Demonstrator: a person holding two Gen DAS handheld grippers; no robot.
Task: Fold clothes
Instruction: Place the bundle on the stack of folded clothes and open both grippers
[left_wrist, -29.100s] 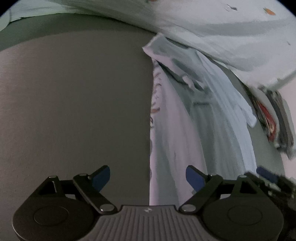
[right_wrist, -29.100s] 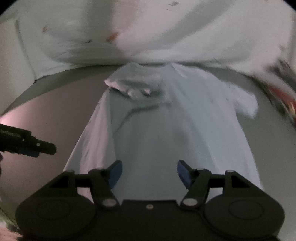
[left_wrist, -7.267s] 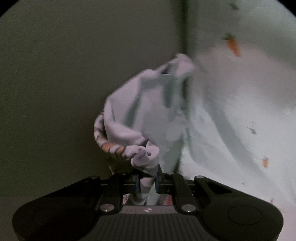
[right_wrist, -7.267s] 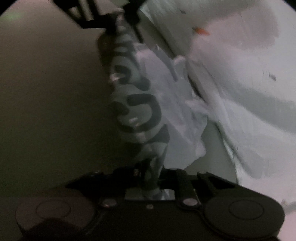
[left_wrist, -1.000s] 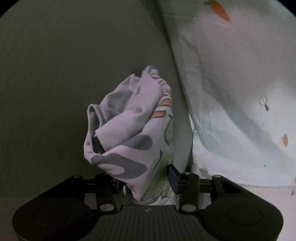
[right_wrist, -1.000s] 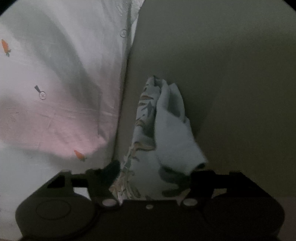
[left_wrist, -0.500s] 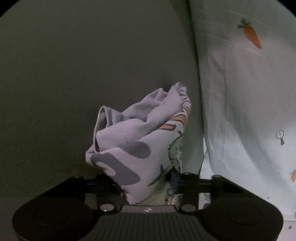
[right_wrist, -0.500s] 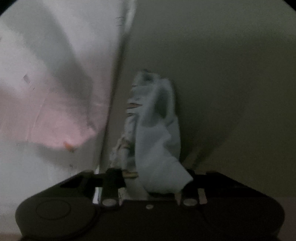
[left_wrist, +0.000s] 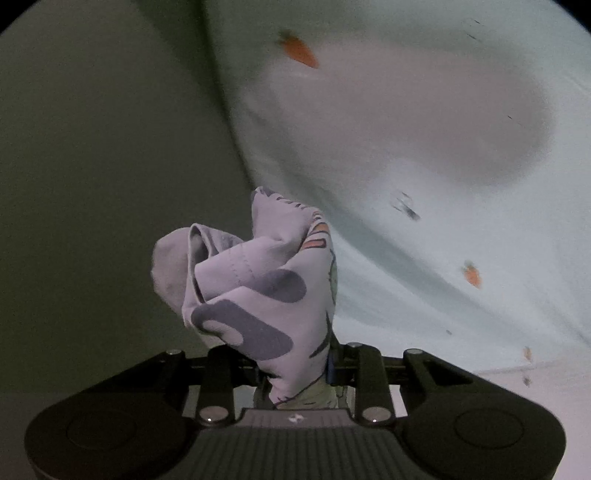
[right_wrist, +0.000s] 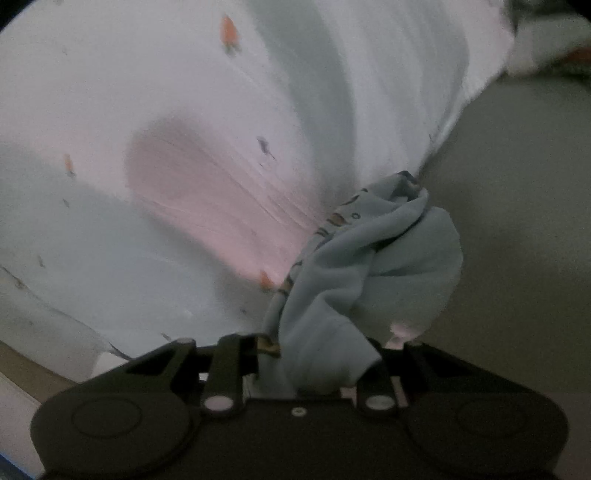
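Both sets of jaws are clenched on cloth: your left gripper (left_wrist: 295, 363) pinches a bunched fold of the printed shirt (left_wrist: 258, 291), and your right gripper (right_wrist: 308, 360) pinches another bunch of the same pale garment (right_wrist: 369, 280).

Seen from the left wrist, the shirt rises straight out from between the jaws in a crumpled wad, its lavender face marked with bold grey shapes and, on the side toward the right-hand jaw, a strip of orange and green cartoon print. Beyond the wad and off to the right of the jaws spreads a white sheet (left_wrist: 424, 147) dotted with small orange carrots (left_wrist: 299, 51); to the left of the jaws lies a plain grey-green surface (left_wrist: 103, 166).

Seen from the right wrist, the fabric leaves the jaws and leans toward the right-hand side, showing its plain pale-blue inner face with a printed edge running along the side nearer the left-hand jaw. The carrot sheet (right_wrist: 184, 147) fills the ground ahead and to the left of the jaws; the grey-green surface (right_wrist: 517, 240) lies to their right. This view is soft with motion blur.
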